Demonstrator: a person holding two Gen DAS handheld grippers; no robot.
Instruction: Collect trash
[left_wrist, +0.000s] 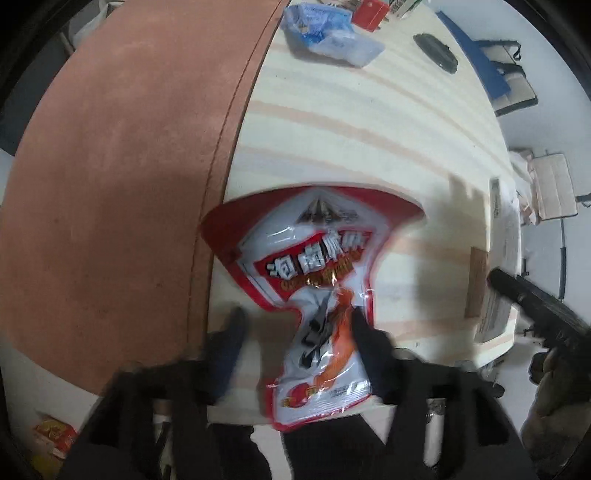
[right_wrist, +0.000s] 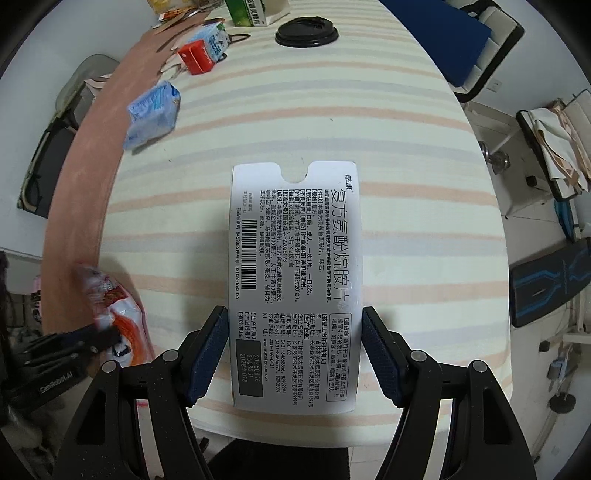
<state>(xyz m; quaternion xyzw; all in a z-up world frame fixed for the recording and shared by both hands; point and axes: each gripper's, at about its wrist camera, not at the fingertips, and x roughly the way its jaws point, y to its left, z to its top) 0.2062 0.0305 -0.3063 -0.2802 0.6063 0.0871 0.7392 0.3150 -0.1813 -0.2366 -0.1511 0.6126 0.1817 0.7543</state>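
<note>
Striped tablecloth (right_wrist: 369, 110) lies under both tongs: right gripper (right_wrist: 295, 350) clamps a flat medicine box (right_wrist: 295, 258), while left gripper (left_wrist: 295, 343) stands open around a snack bag (left_wrist: 314, 295); it probably must close next.

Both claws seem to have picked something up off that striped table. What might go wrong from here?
The left gripper has the red and white snack bag between its jaws, but only one finger seems to touch it, so the bag may drop. The right gripper pinches the white medicine box by its near end only, so the box could tilt or slide out.
</note>
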